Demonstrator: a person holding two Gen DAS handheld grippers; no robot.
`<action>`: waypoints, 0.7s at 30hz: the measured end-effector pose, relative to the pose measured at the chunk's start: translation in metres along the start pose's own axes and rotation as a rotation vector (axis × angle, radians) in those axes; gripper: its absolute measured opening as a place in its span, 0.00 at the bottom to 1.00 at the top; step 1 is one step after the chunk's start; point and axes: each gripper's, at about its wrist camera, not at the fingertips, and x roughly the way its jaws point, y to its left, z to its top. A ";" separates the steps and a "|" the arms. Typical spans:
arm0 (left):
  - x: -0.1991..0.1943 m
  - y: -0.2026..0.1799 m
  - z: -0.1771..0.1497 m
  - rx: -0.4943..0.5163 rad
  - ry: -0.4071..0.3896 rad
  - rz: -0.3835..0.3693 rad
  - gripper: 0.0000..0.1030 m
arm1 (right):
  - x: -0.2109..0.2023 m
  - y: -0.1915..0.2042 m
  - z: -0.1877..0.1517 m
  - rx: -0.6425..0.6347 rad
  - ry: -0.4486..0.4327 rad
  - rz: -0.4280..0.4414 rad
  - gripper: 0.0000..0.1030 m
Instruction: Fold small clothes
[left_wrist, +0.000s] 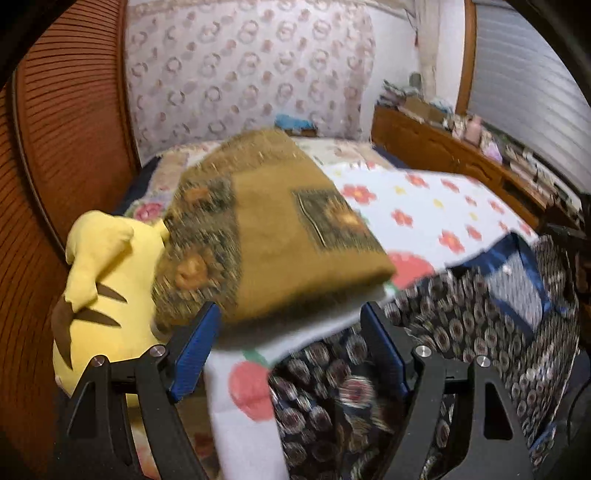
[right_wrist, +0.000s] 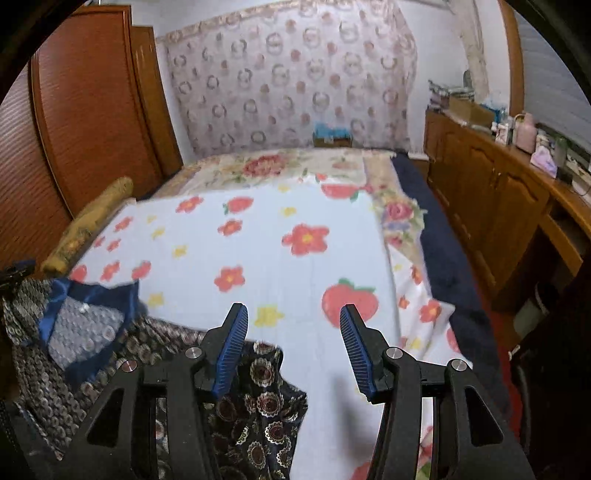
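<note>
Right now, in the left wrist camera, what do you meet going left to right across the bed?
Wooden wardrobe door → yellow plush toy → folded brown cloth → white flowered sheet → dark patterned garment with blue trim.

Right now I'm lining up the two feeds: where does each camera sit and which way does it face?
Left wrist: on the left gripper, facing the brown folded cloth and yellow plush toy; both fingers show.
Right wrist: on the right gripper, facing the flowered sheet; both fingers show.
Shared: sheet, dark patterned garment, patterned wall hanging.
</note>
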 end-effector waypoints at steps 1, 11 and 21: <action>0.000 -0.004 -0.005 0.006 0.016 -0.011 0.77 | 0.000 0.003 -0.002 -0.004 0.009 0.009 0.52; -0.005 -0.024 -0.030 0.043 0.084 -0.017 0.77 | -0.015 0.014 -0.010 -0.035 0.053 0.028 0.52; -0.019 -0.001 -0.007 -0.027 0.012 -0.011 0.61 | -0.001 0.015 -0.008 -0.047 0.092 0.015 0.52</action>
